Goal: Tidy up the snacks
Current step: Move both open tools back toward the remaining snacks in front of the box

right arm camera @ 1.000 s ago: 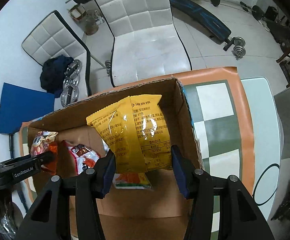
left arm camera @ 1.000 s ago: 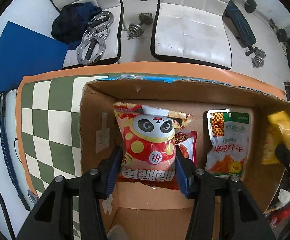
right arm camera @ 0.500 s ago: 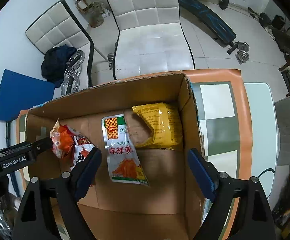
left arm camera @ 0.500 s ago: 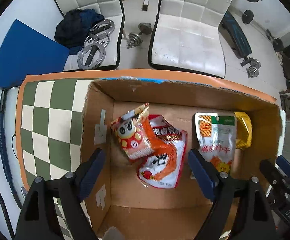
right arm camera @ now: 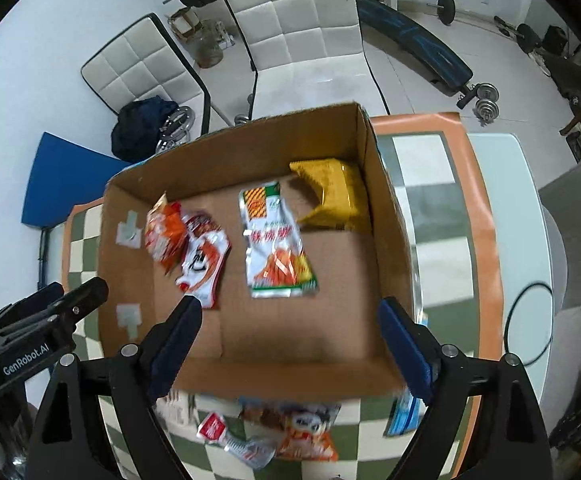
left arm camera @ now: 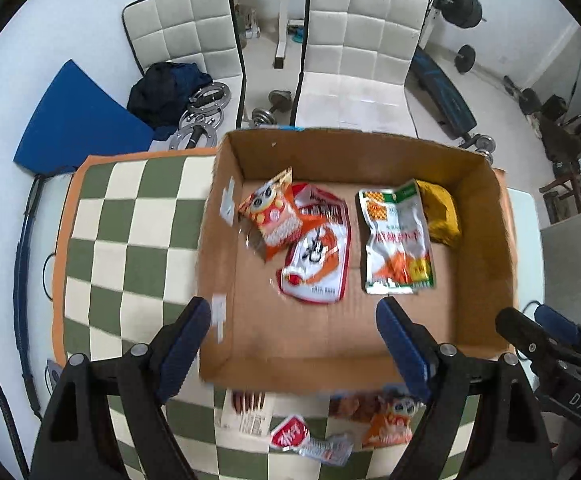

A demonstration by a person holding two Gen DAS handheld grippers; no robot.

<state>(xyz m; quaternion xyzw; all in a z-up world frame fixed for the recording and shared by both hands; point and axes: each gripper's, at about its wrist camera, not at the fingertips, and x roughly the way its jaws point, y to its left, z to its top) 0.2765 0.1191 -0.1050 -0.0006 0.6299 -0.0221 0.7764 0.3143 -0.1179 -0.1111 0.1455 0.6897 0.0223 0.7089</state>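
Now that both our left gripper (left arm camera: 294,340) and right gripper (right arm camera: 286,340) gape wide and empty above the brown cardboard box (left arm camera: 346,148), the just-released panda-print bag (left arm camera: 272,216) and yellow bag (right arm camera: 330,196) lie inside it, leaving loose packets (right arm camera: 286,432) outside its near wall.

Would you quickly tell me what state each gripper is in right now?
Left gripper: open, holding nothing.
Right gripper: open, holding nothing.
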